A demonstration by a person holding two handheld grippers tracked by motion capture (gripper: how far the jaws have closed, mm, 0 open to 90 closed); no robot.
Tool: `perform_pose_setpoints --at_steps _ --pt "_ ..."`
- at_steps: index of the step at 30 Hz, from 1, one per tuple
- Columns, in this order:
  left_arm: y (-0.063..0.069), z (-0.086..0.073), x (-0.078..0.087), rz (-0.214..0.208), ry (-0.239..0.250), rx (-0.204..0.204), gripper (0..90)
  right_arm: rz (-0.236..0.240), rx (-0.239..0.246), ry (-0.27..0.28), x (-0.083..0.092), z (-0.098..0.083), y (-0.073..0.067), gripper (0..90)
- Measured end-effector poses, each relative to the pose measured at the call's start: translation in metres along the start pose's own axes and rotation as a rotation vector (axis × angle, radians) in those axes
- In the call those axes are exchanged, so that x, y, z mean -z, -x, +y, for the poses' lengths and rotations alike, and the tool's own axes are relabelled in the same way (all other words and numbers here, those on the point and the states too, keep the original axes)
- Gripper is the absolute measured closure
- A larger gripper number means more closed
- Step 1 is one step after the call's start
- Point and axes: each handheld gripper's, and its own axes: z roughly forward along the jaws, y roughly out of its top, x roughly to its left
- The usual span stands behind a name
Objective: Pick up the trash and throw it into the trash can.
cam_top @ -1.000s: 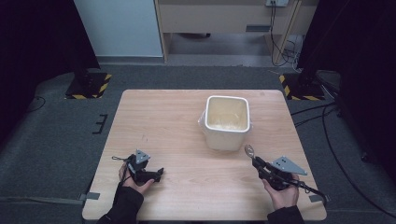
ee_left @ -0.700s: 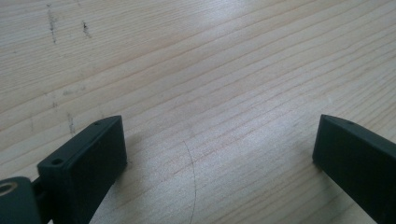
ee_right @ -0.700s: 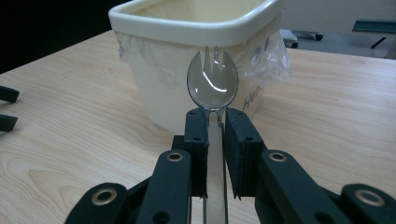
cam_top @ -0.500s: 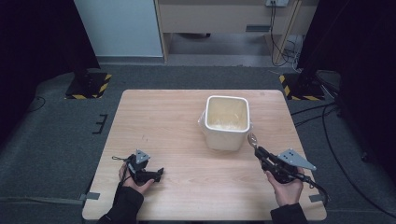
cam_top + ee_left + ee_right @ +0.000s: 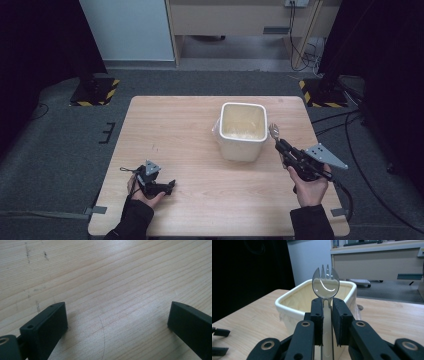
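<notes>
Right hand-held gripper (image 5: 278,144) now up beside the white square container (image 5: 243,131), carried forward from the near right part of the surface (image 5: 170,130) where it sat a second ago. Clenched on a clear plastic spork (image 5: 325,285), handle pinched between the jaws, head standing upright above them with tines pointing up, as seen in the right gripper view. In the high view, spork head (image 5: 273,131) just off the container's right wall, close to the rim but not over the opening yet. Container itself unmoved, standing right of centre, pale inside, with something whitish low in the bottom, too unclear to name.

Left hand-held gripper (image 5: 159,185) parked at the near left, exactly as a second ago. Jaws spread wide and empty in the left gripper view, nothing but bare wood grain (image 5: 105,290) between them. No part in the work at present.

Meaning of the shift: approach nearly done, spork brought from rest to the container's side. Likely next, a lift over the rim and a tilt to bring the head down into the container, whether to drop it in or to scoop. Watch point: thin handle in a narrow pinch, so easy to swivel if the head knocks the rim on the way over.
</notes>
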Motion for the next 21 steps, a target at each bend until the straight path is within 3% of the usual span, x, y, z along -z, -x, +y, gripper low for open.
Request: perform_pose_setpoints --at_steps 21 --pt "0.000 0.000 0.000 0.000 0.000 0.000 1.3 0.040 -0.001 0.064 -0.029 0.035 -0.003 79.7"
